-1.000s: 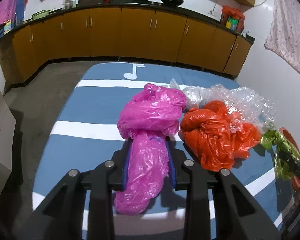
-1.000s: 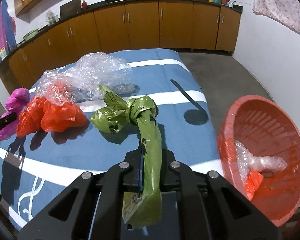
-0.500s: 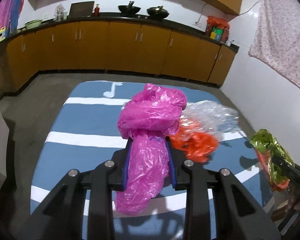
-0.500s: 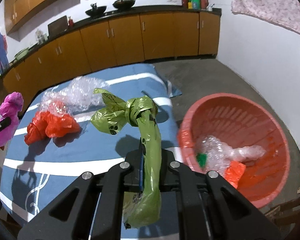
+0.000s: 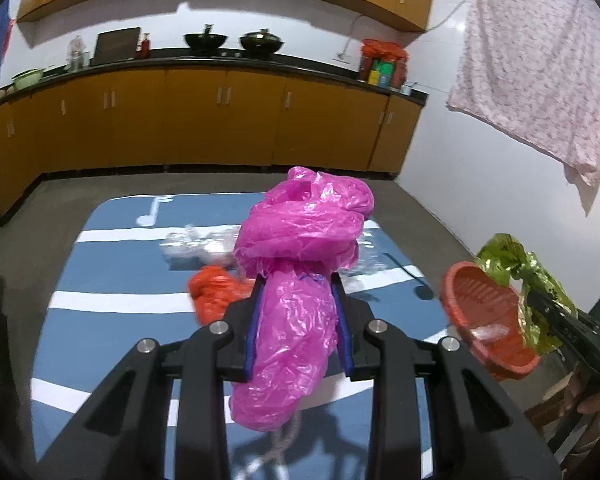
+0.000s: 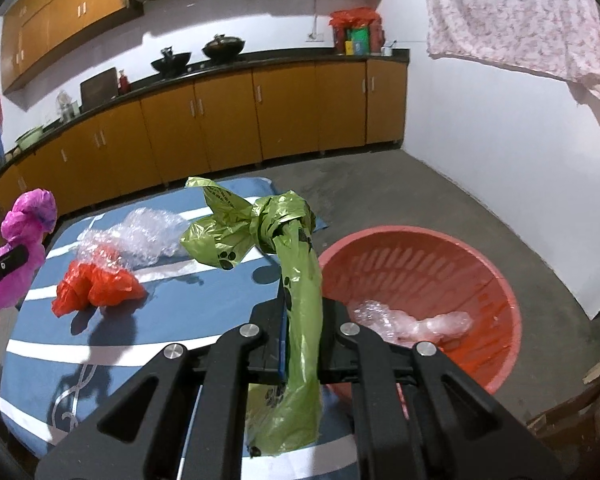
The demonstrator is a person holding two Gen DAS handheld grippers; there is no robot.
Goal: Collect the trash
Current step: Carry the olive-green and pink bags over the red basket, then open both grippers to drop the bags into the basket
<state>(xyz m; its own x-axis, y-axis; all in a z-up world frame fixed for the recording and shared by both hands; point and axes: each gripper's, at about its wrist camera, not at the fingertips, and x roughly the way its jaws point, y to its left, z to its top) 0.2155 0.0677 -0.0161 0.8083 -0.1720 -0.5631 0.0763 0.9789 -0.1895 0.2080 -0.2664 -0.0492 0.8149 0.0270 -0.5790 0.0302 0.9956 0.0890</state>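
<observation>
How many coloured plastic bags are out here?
3: a pink bag in the left tongs, a green bag in the right tongs, an orange bag lying on the table. The basket may hide more.

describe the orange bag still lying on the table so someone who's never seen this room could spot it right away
Start at the blue table with white stripes that stands before the wooden cabinets. On its top lies a crumpled orange plastic bag, touching a heap of clear bubble wrap just behind it. It is the only opaque, brightly coloured piece resting on the table; the pink and green bags are held up in grippers.
</observation>
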